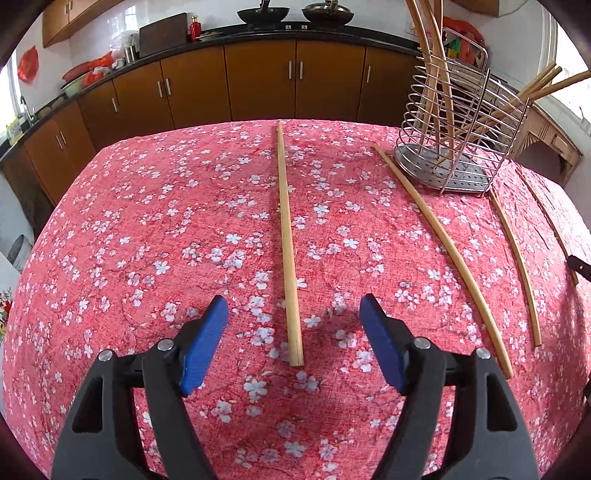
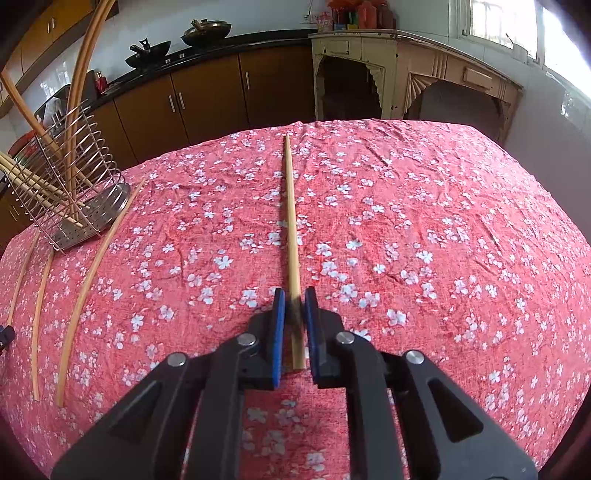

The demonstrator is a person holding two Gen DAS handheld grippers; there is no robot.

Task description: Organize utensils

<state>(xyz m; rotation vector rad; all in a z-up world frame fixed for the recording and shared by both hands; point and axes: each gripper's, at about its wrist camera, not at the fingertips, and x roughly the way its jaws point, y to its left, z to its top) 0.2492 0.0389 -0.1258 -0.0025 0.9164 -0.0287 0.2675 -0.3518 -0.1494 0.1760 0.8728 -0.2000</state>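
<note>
While both hand-held tools hover low over the table, the left gripper stands with its blue pads spread wide and touching nothing; a pale bamboo chopstick lies on the cloth between them, running straight away toward twelve o'clock. That chopstick is lined up for a clean pinch near its close end. The right gripper has its blue pads drawn nearly together around the near end of a second bamboo chopstick, which also points toward twelve o'clock; the pads seem to be clamped on it, though shadow between them hides the actual contact.

Outward from the left gripper, three more loose bamboo chopsticks fan out between one and three o'clock: a long one, a shorter one, and a third cut off at the picture's edge by a dark object I cannot identify. At one o'clock stands the silver wire utensil holder with several chopsticks already leaning inside, probably the place all loose ones are meant to go. The red tablecloth with white blossoms covers the whole table. Beyond it, brown kitchen cabinets run under a dark counter holding two black woks. The person holding the tools is out of view.
</note>
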